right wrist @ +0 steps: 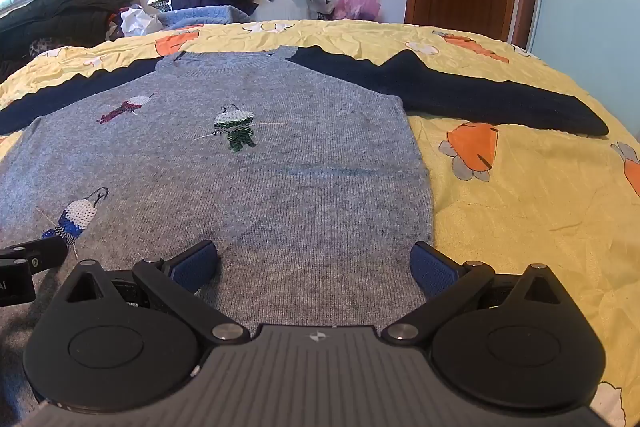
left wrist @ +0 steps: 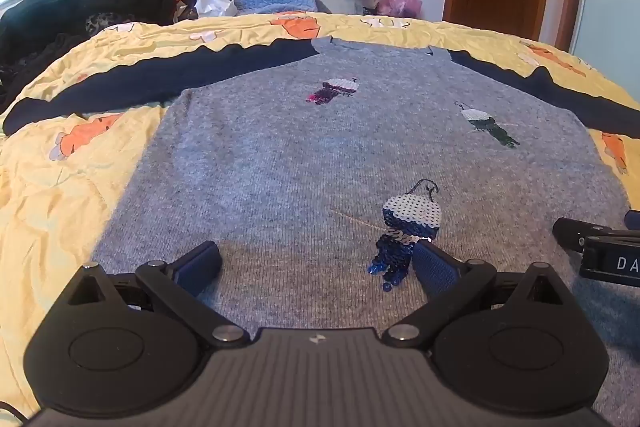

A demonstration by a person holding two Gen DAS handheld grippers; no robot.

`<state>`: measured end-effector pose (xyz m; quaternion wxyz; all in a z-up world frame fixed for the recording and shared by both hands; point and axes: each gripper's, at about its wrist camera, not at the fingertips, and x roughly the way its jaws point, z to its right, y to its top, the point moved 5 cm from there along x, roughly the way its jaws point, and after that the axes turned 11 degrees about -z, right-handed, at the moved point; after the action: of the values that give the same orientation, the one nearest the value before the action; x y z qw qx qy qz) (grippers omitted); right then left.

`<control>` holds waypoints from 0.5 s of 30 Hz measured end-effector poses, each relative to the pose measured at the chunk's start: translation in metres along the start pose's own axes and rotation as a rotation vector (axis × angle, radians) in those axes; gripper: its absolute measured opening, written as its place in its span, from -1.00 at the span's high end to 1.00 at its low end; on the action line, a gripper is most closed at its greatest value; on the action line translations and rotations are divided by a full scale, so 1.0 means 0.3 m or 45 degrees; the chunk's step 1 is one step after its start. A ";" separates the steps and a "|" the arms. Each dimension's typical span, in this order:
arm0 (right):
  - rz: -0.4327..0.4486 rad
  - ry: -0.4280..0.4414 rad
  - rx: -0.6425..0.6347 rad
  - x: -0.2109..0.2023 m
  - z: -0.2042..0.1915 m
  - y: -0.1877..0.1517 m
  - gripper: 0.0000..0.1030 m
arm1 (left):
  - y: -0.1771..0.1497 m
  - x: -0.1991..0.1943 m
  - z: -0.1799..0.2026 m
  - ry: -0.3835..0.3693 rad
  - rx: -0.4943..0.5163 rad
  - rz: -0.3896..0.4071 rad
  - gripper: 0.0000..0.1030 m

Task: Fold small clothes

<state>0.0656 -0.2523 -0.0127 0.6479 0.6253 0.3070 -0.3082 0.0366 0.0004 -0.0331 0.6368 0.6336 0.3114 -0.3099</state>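
On the bed (right wrist: 520,187), the sweater (left wrist: 280,155) lies flat, both hand-held grippers — left (left wrist: 316,263), right (right wrist: 314,263) — wide open, empty, above its near hem. A grab could catch the loose sheet too — or snag the sequins (left wrist: 408,223).

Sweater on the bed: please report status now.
Left tongs open, empty. Right tongs open, empty. Grey sweater flat on the yellow bedsheet, sleeves spread, unfolded. Nothing in the way.
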 end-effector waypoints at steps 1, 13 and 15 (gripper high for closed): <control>0.000 -0.001 0.000 0.000 0.000 0.000 -1.00 | -0.001 -0.001 0.005 0.019 0.011 0.006 -1.00; 0.002 0.001 0.001 -0.003 0.000 -0.002 -1.00 | 0.000 -0.005 0.006 0.009 0.000 0.003 -1.00; 0.001 0.001 0.001 -0.002 -0.001 -0.003 -1.00 | -0.001 -0.006 0.005 0.008 -0.001 0.003 -1.00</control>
<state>0.0646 -0.2520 -0.0127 0.6478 0.6257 0.3070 -0.3078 0.0354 -0.0011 -0.0319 0.6362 0.6348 0.3129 -0.3071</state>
